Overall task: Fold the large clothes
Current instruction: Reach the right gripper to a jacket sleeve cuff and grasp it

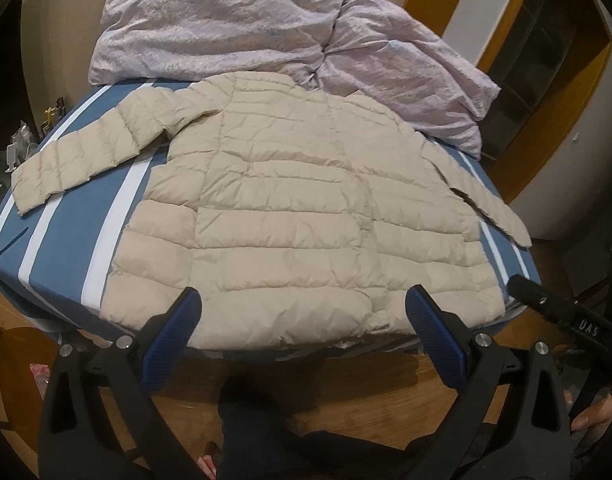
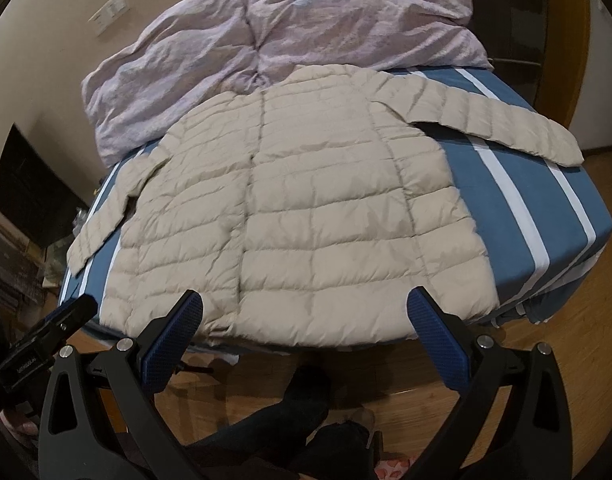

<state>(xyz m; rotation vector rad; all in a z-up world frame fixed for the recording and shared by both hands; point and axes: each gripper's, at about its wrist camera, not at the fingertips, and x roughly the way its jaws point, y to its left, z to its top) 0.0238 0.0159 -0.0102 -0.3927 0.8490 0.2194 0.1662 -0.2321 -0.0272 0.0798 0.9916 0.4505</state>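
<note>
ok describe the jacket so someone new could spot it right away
On the blue-and-white striped bed, the jacket lies spread flat at the near end, sleeves out to both sides. It is beige and quilted in horizontal bands, unlike the crumpled lilac duvet heaped behind its collar.

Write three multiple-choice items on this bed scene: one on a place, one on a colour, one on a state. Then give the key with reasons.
1. Where does the lilac duvet lie?
A. beyond the jacket's collar
B. on the floor
C. over the jacket's hem

2. What colour is the puffer jacket?
A. navy
B. beige
C. red

3. How do the left claw and right claw stand?
A. both shut on the hem
B. one open, one shut on a sleeve
C. both open, holding nothing

Key: 1 A, the duvet is bunched at the far end of the striped bed sheet, past the collar. 2 B, the quilted fabric is pale beige. 3 C, each claw's fingers are spread wide near the hem with nothing between them.
</note>
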